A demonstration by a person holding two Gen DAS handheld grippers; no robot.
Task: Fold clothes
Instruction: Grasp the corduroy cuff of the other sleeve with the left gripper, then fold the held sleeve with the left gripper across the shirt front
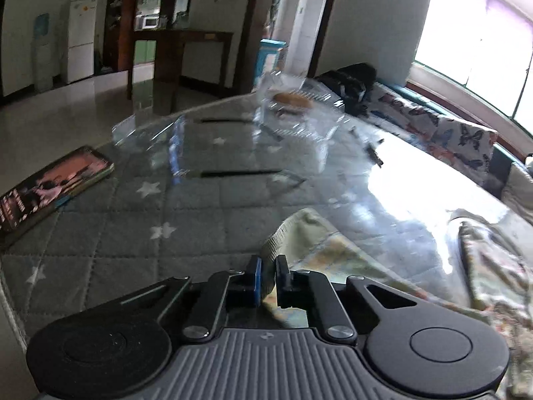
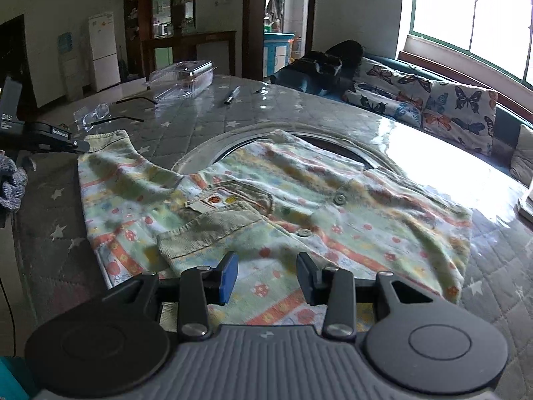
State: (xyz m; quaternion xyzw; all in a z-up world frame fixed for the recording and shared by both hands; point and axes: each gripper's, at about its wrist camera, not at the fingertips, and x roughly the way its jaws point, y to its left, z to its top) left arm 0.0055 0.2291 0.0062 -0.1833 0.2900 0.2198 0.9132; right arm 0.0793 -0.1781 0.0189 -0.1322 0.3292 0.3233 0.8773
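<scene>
A small pastel shirt with orange stripes, buttons and a green collar lies spread on the star-patterned table. My right gripper hovers open just above the shirt's near hem, with nothing between its fingers. My left gripper is shut on a ribbed green edge of the shirt, lifted slightly off the table. In the right wrist view the left gripper sits at the shirt's far left corner.
A book lies at the table's left edge. A clear plastic box, safety glasses and a pen lie at the far side. A butterfly-print sofa runs along the right. A grey knitted cloth sits far left.
</scene>
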